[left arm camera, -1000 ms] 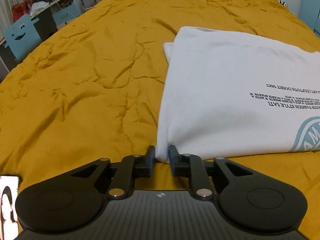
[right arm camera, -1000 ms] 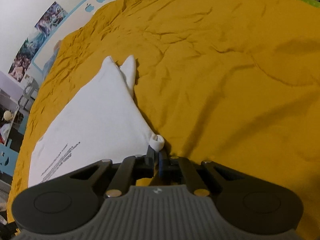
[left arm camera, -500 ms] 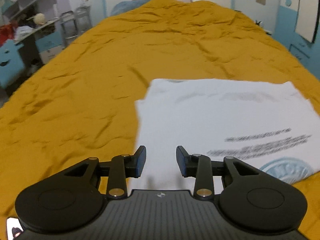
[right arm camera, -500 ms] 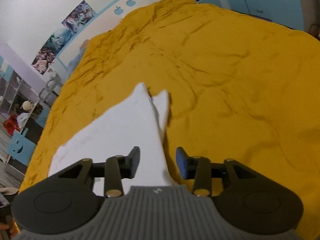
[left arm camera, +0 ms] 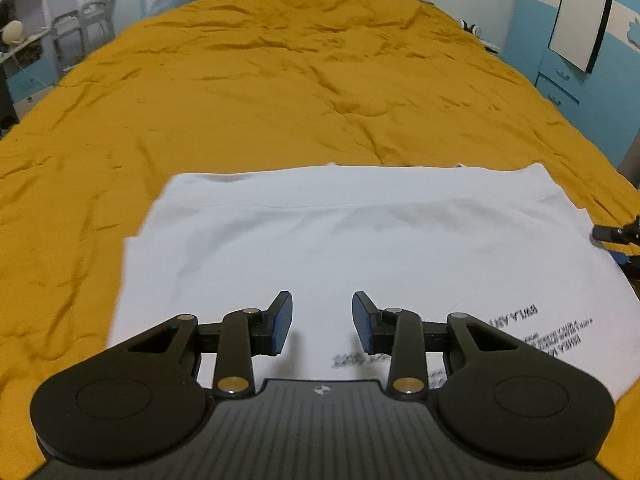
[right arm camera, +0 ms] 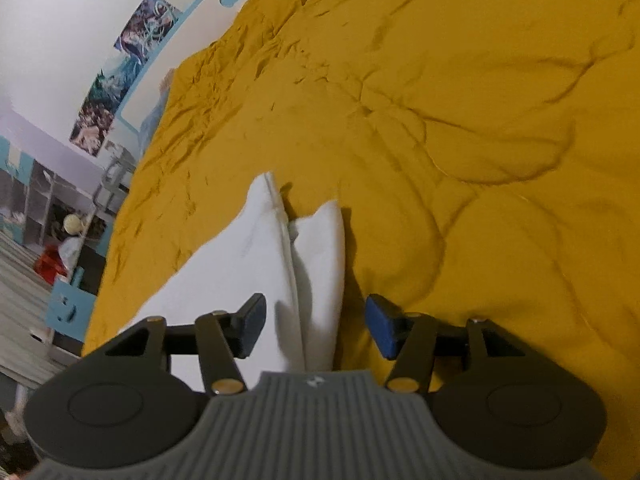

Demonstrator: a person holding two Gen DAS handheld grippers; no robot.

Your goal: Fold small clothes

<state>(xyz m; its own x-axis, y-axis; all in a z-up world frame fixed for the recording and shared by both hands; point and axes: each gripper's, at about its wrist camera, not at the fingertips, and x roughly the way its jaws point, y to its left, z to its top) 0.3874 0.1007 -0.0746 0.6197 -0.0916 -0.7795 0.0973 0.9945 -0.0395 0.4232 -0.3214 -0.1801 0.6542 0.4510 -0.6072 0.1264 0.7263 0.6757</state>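
Hovering between folds, both tools empty.
Lying flat on the yellow bedspread point(left arm camera: 280, 92): white shirt point(left arm camera: 360, 240), partly folded. Holding left gripper point(left arm camera: 322, 322) and right gripper point(right arm camera: 316, 324) spread wide above it; probably calling next for pinching an edge.

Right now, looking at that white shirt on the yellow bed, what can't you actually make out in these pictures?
- Black print on the white shirt: blurred in the left wrist view, and partly behind the left tool.
- Shirt's near edge: hidden under both tool bodies, in both views.
- Right tool in the left wrist view: only a dark tip, cut by the right edge.
- Shirt's left part, right wrist view: hidden behind the tool body.
- Shelf clutter: too small.
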